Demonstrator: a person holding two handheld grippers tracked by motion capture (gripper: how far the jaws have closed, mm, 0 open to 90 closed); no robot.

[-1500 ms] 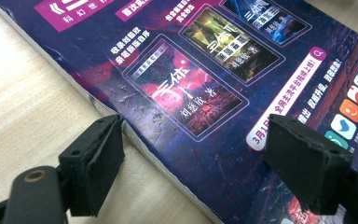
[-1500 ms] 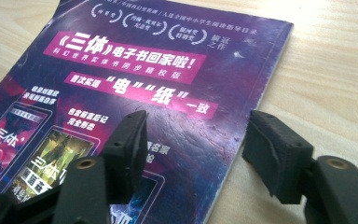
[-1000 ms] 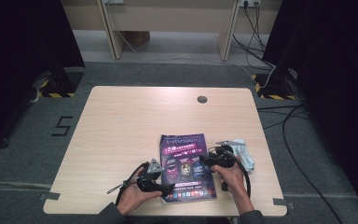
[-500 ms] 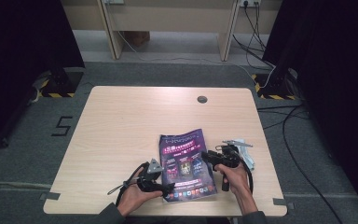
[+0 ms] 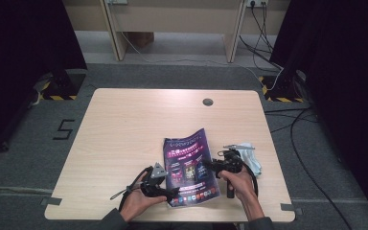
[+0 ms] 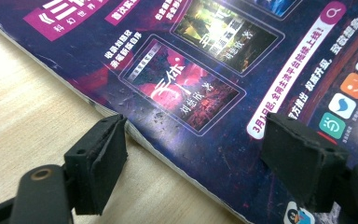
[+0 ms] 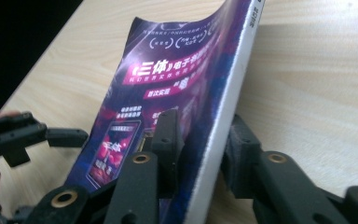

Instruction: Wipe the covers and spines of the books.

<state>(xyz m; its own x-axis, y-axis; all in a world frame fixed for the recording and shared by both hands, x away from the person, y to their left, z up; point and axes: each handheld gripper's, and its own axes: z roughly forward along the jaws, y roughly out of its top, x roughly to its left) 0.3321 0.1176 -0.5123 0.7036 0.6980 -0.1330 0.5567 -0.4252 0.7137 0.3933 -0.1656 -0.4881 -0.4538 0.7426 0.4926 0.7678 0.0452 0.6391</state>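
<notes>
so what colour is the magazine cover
Dark purple glossy magazine cover with pink and white text; clearest in the left gripper view.

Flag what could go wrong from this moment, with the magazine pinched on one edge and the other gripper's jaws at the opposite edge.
1. The right gripper clamps the magazine by its right edge alone, lifting that side; the glossy cover could slip free or crease.
2. The left gripper is open, one jaw on the cover, one off its edge on the table; closing may scrape or buckle pages.
3. The pale object beside the right hand might get knocked.
</notes>
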